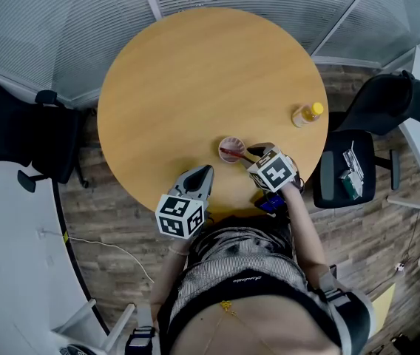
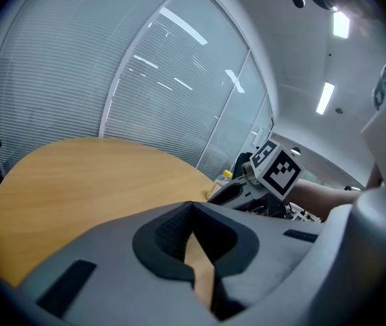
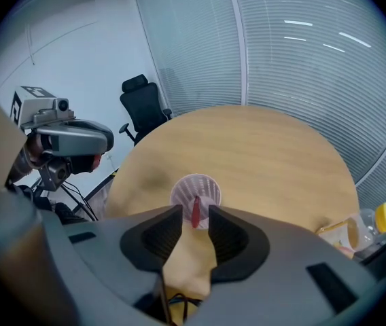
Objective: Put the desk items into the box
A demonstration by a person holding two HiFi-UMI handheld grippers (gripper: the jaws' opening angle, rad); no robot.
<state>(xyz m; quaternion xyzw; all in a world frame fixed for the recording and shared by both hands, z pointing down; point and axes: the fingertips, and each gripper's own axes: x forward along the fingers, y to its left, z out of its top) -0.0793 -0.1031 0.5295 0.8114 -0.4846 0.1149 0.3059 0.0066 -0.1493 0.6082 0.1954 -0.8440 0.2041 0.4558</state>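
left fingers pressed together | right fingers spread (red pen in cup between)

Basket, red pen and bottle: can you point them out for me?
basket [image 3: 211,187], right gripper view, on its ribbed white inner wall.
red pen [image 3: 196,210], right gripper view, on the middle of its shaft.
bottle [image 1: 302,117], head view, on its body, below the yellow cap.

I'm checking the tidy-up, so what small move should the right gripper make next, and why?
Probably draw the right gripper straight back. Its fingers stand apart, not pressing the red pen-like stick, which already rests in the white ribbed plastic cup on the round wooden table.
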